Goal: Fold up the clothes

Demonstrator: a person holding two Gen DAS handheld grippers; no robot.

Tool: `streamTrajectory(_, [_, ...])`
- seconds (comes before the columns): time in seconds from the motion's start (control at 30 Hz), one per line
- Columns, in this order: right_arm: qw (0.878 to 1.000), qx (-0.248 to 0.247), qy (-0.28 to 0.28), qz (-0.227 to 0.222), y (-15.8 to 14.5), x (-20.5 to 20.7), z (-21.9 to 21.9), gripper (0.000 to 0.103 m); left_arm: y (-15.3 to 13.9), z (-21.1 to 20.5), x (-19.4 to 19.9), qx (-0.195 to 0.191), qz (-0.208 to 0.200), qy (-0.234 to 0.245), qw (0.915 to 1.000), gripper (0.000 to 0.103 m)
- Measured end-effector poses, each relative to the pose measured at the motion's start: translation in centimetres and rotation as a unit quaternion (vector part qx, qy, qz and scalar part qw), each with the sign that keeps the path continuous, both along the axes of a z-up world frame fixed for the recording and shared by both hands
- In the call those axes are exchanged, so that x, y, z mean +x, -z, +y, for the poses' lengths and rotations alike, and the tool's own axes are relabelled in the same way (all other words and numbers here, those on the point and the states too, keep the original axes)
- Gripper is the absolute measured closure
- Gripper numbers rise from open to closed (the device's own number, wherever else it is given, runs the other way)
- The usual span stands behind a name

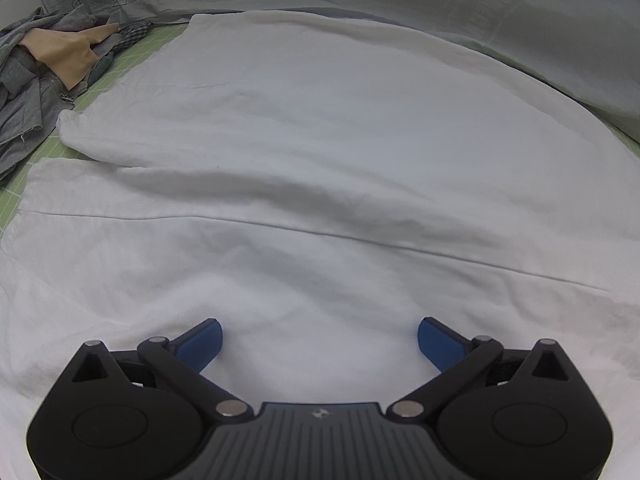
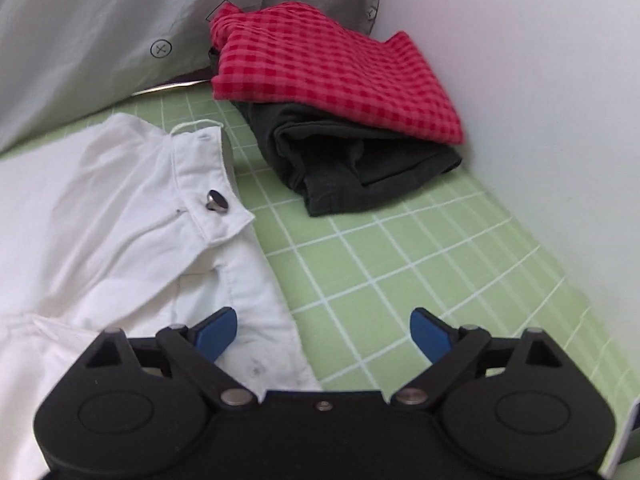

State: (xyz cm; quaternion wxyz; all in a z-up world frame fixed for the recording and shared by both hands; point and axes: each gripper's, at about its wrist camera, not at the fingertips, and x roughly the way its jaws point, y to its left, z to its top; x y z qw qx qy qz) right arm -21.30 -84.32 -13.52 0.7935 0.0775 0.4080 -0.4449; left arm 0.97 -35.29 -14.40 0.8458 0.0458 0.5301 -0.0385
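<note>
Green gridded mat (image 2: 400,248) carries white trousers (image 1: 320,160) spread flat, waistband button (image 2: 217,201) up.

At left, a grey clothes heap (image 1: 36,92); left gripper (image 1: 320,338) hovers over the trousers, jaws wide and empty. Right gripper (image 2: 323,330), equally wide, straddles the waistband edge; beyond lie red checked cloth (image 2: 332,72) atop dark folded garment (image 2: 360,160).

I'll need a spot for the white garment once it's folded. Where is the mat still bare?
Bare green mat lies between the white garment's waistband, the folded dark and red checked stack and the white wall. The left side is crowded by a grey clothes heap.
</note>
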Motion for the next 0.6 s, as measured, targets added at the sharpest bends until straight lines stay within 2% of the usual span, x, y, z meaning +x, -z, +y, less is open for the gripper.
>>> streamTrajectory(0.03, [1.0,-0.017,0.01,0.007,-0.3,0.0,0.1,0.011,0.0,-0.1,-0.1,0.002,-0.001,0.002,1.0,0.0])
streamTrajectory(0.07, [0.999,-0.022,0.024,-0.009,-1.2,-0.5,0.0,0.011,0.0,-0.1,-0.1,0.002,-0.001,0.002,1.0,0.0])
streamTrajectory(0.13, [0.996,-0.007,0.048,-0.068,-3.1,-2.1,-0.2,0.009,0.0,0.2,-0.1,-0.007,0.003,0.001,1.0,0.001])
streamTrajectory(0.23, [0.985,0.031,0.073,-0.155,-5.5,-4.9,0.4,0.004,-0.8,1.3,-0.8,-0.034,0.0,-0.004,0.9994,0.001])
streamTrajectory(0.33, [0.976,0.049,0.071,-0.199,-6.6,-7.7,2.3,0.001,-2.4,3.0,-2.5,-0.059,-0.025,-0.013,0.9978,0.001])
streamTrajectory(0.4, [0.975,0.061,0.059,-0.205,-6.7,-9.1,3.7,0.0,-3.3,4.3,-3.7,-0.072,-0.035,-0.02,0.9966,0.001])
streamTrajectory(0.6, [0.976,0.095,0.054,-0.187,-5.5,-12.6,8.2,0.0,-3.9,6.4,-7.2,-0.081,-0.041,-0.008,0.9959,0.001])
